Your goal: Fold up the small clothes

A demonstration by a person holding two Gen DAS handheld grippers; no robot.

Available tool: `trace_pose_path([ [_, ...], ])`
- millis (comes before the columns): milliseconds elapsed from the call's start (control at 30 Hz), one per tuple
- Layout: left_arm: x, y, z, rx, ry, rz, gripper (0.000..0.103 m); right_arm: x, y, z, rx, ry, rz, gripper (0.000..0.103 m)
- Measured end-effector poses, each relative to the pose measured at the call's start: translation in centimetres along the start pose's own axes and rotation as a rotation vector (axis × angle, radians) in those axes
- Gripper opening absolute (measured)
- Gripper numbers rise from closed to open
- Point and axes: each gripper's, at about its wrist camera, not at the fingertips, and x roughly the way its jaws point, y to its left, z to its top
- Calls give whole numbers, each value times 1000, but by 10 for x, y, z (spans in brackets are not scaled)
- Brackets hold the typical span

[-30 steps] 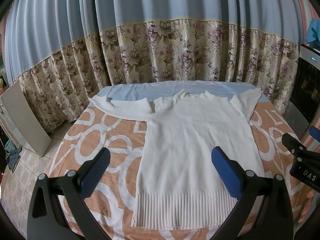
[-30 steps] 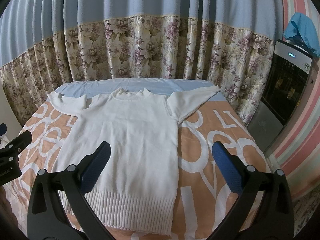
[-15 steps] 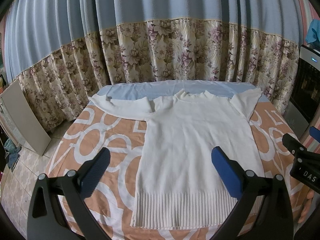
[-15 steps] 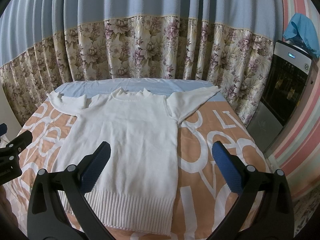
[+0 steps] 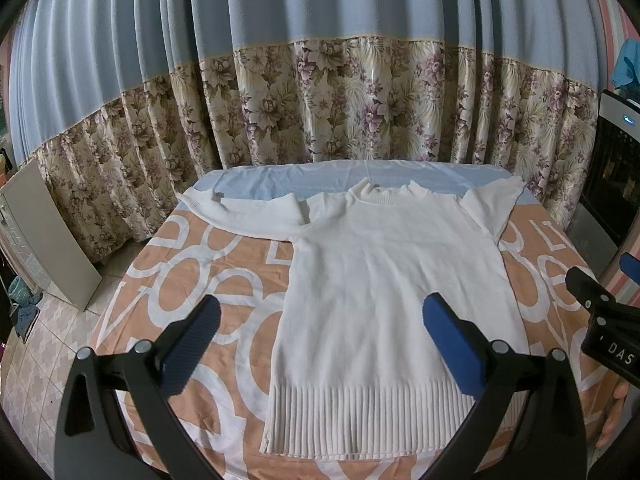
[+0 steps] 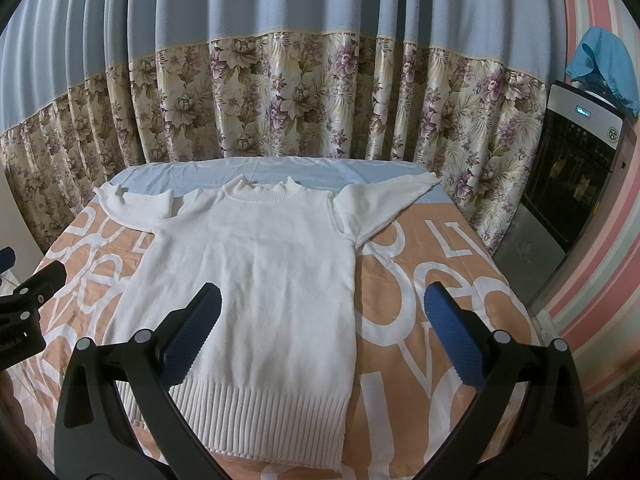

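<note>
Both grippers hover with blue-padded fingers spread wide and holding nothing: the left gripper (image 5: 320, 340) above the ribbed hem's left half, the right gripper (image 6: 324, 336) above its right half. The white knit sweater (image 5: 384, 280) lies flat and unfolded on the orange-and-white bedspread (image 5: 208, 280), its long axis running straight away from the fingers, hem nearest, collar farthest. Each sleeve lies beyond the hem, spread toward its own gripper's side.

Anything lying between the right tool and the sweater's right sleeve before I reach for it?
Nothing loose. In the right wrist view, only the orange patterned cover lies between the open right tool and the right sleeve of the white sweater.
</note>
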Motion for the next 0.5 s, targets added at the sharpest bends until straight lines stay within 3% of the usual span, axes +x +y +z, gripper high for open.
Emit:
trace_pose_path([
  [500,-7,-2,12,1,1,3,101,2,0,-1,0,0,0,100],
])
